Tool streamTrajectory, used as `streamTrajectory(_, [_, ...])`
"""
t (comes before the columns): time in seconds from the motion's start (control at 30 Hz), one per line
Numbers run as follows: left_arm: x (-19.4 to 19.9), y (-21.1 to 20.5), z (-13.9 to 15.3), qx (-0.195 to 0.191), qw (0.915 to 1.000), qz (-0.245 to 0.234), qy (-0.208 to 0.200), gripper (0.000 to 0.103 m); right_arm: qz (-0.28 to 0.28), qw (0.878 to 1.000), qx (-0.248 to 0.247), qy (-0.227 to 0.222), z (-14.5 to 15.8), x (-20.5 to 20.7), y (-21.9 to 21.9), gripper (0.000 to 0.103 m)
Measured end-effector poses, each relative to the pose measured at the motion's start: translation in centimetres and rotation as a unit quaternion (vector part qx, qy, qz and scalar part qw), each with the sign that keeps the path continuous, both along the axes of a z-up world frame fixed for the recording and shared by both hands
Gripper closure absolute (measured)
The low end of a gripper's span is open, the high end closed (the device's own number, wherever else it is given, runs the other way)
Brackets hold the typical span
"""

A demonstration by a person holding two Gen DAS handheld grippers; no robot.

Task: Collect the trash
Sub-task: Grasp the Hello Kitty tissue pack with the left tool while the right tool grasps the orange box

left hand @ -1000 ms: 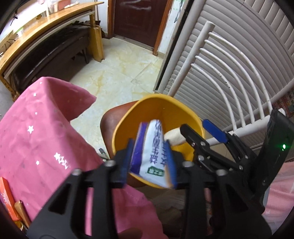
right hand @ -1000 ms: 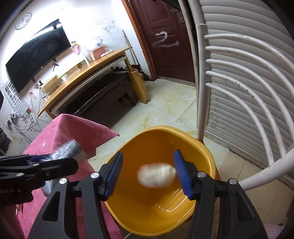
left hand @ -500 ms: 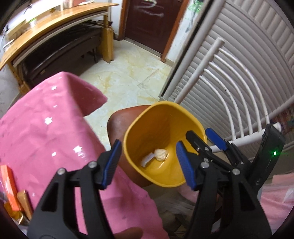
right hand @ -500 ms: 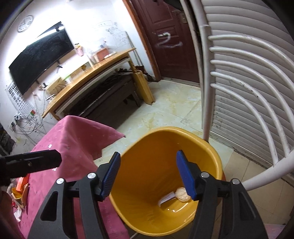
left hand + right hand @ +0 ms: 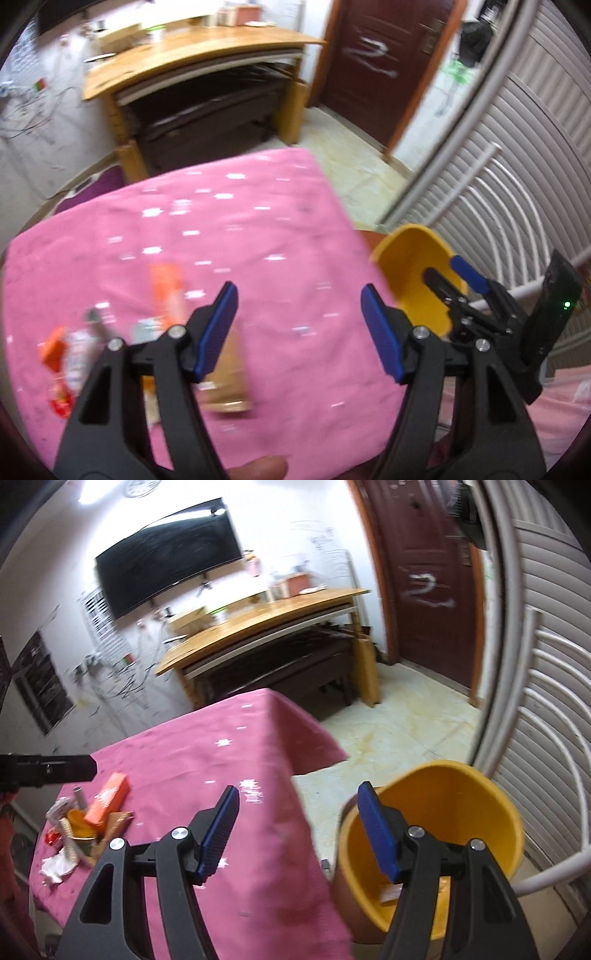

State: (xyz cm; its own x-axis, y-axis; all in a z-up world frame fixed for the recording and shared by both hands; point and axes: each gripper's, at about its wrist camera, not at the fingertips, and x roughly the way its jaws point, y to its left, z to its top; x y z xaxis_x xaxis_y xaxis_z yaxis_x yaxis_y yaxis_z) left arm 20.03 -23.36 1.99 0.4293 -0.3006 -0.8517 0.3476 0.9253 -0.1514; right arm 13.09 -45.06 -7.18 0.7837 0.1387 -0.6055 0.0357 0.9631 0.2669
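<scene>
My left gripper (image 5: 298,306) hovers over the pink tablecloth (image 5: 258,221), its jaws opening with nothing between them. Left of it lies a blurred pile of trash: an orange box (image 5: 168,291), a brown cardboard piece (image 5: 227,376) and a red wrapper (image 5: 61,400). The yellow bin (image 5: 413,266) stands off the table's right edge, with my right gripper (image 5: 448,271) in front of it. In the right wrist view my right gripper (image 5: 299,801) straddles the table edge and the bin (image 5: 443,794), jaws opening and empty. Trash (image 5: 391,891) lies in the bin's bottom. The orange box (image 5: 109,799) and white paper (image 5: 55,866) sit far left.
A wooden desk (image 5: 266,616) stands beyond the table under a dark wall screen (image 5: 166,565). A brown door (image 5: 432,583) is at the back right. A white curved rail and slatted shutter (image 5: 546,664) crowd the bin's right side. Tiled floor (image 5: 399,731) lies between table and door.
The left gripper dropped its white and blue packet into the bin and the right dropped a white wad. Both then swung left from the bin toward the table, jaws wider.
</scene>
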Motion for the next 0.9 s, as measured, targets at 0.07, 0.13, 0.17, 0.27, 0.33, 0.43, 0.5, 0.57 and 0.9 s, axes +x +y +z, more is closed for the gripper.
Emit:
streamTrajectory(0.07, [0.1, 2.3, 0.4, 0.007, 0.9999, 0.013, -0.005, 0.037, 0.014, 1.0, 0.005, -0.002, 0.4, 0.6, 1.3, 0.041])
streamTrajectory(0.13, [0.0, 4.3, 0.7, 0.016, 0.9996, 0.021, -0.011, 0.037, 0.04, 0.999, 0.013, -0.002, 0.9, 1.5, 3.3, 0.041])
streamTrajectory(0.17, [-0.1, 5.6, 0.9, 0.024, 0.9993, 0.026, -0.011, 0.037, 0.052, 0.999, 0.014, -0.002, 1.1, 1.7, 4.1, 0.041])
streamTrajectory(0.27, [-0.3, 8.8, 0.9, 0.032, 0.9989, 0.033, -0.008, 0.037, 0.091, 0.996, 0.015, 0.002, 1.7, 2.8, 7.3, 0.041])
streamTrajectory(0.33, [-0.4, 10.7, 0.9, 0.033, 0.9987, 0.039, -0.01, 0.037, 0.114, 0.993, 0.009, 0.006, 1.9, 3.6, 9.6, 0.041])
streamTrajectory(0.43, [-0.7, 13.6, 0.6, 0.029, 0.9986, 0.042, -0.007, 0.037, 0.147, 0.989, 0.008, 0.015, 2.0, 4.5, 12.7, 0.035])
streamTrajectory(0.5, [-0.8, 15.1, 0.2, 0.027, 0.9987, 0.044, -0.002, 0.037, 0.163, 0.986, 0.009, 0.02, 2.0, 5.2, 14.5, 0.031])
streamTrajectory(0.57, [-0.8, 16.0, -0.4, 0.024, 0.999, 0.037, 0.001, 0.037, 0.169, 0.985, 0.003, 0.024, 2.0, 5.7, 15.7, 0.03])
streamTrajectory(0.9, [-0.5, 16.7, -3.1, 0.005, 0.9998, 0.002, 0.021, 0.037, 0.169, 0.984, -0.03, 0.046, 1.5, 7.3, 19.4, 0.026])
